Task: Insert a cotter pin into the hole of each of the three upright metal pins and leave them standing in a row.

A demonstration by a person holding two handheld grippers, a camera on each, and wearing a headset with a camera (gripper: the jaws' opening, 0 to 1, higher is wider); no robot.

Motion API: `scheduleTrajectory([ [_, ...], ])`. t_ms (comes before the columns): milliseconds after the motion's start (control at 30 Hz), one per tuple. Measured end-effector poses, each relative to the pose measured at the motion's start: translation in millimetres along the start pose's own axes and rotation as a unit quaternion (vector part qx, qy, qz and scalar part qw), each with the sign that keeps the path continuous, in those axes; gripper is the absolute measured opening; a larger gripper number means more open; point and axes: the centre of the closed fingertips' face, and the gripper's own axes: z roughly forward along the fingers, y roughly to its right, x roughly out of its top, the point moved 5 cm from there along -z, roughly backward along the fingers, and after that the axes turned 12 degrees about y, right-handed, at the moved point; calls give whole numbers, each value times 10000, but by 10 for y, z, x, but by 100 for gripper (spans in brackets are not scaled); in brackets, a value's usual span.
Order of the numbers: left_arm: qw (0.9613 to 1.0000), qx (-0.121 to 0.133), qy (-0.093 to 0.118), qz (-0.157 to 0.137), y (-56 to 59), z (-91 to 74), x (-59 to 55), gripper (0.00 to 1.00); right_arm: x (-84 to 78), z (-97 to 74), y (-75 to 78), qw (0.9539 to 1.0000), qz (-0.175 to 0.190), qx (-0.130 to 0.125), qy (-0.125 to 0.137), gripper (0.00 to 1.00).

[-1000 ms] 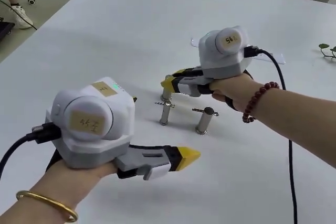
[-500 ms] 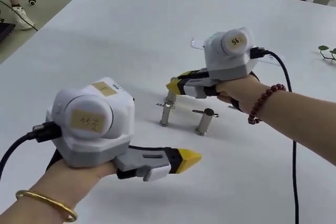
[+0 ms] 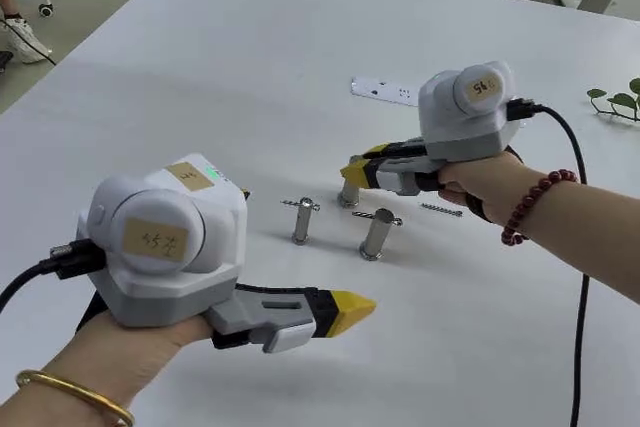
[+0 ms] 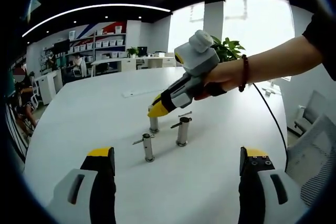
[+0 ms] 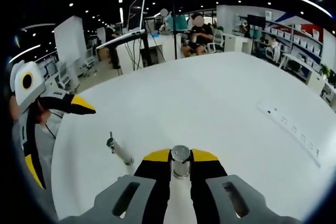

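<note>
Three short metal pins stand on the white table (image 3: 200,77). The left pin (image 3: 301,220) and the near right pin (image 3: 375,234) each carry a cotter pin through the top. My right gripper (image 3: 352,172) is shut on the far pin (image 3: 348,195), which shows between its jaws in the right gripper view (image 5: 180,167). A loose cotter pin (image 3: 440,209) lies on the table beside that hand. My left gripper (image 3: 350,309) hovers in front of the pins, open and holding nothing, its jaws wide apart in the left gripper view (image 4: 177,163).
A white power strip (image 3: 385,90) lies flat behind the pins. Green plant leaves (image 3: 620,99) reach in at the right edge. Cables trail from both grippers. People sit at desks far behind the table (image 5: 199,30).
The right gripper has carried the far pin to the right, from just behind the left pin to behind the gap between the other two. The left gripper has stayed put.
</note>
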Motion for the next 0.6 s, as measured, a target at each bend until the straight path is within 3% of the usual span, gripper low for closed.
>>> scheduleTrajectory([
  [600,9998,-180,-19,45,71,10,-4,99,-189,-618,76,9995,70,-301,-99,7],
])
